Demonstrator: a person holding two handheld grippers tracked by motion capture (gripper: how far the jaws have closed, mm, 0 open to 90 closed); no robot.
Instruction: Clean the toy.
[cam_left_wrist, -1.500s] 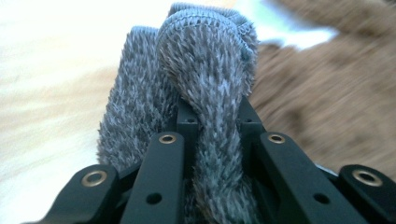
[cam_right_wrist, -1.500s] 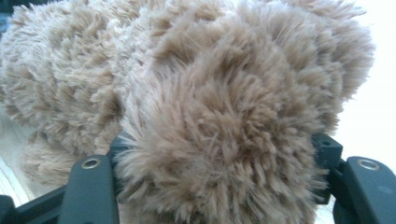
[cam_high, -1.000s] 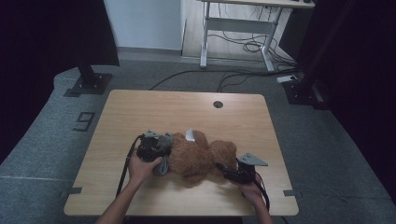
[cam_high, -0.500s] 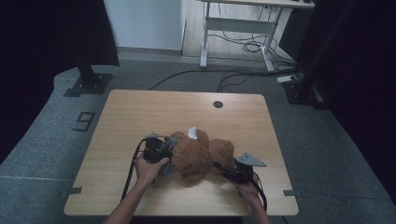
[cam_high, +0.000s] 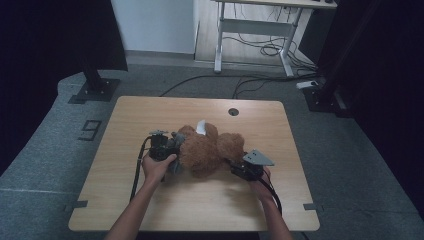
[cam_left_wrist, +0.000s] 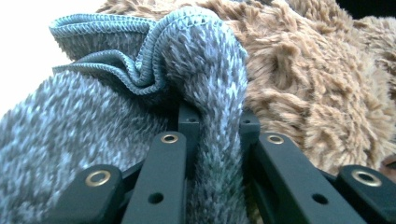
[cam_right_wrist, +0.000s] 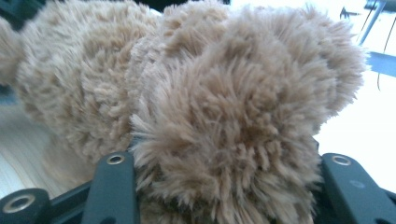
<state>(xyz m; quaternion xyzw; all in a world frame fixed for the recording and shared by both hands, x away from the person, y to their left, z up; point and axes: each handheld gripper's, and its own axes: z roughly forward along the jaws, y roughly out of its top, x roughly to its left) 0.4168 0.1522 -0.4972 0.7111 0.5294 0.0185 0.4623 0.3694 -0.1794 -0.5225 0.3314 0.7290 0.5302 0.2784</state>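
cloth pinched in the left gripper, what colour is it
Grey-blue fleece cloth, clearest in the left gripper view.

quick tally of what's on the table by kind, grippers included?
Brown plush bear: 1
Grey fleece cloth: 1
Handheld grippers: 2, the left gripper and the right gripper
Total: 4
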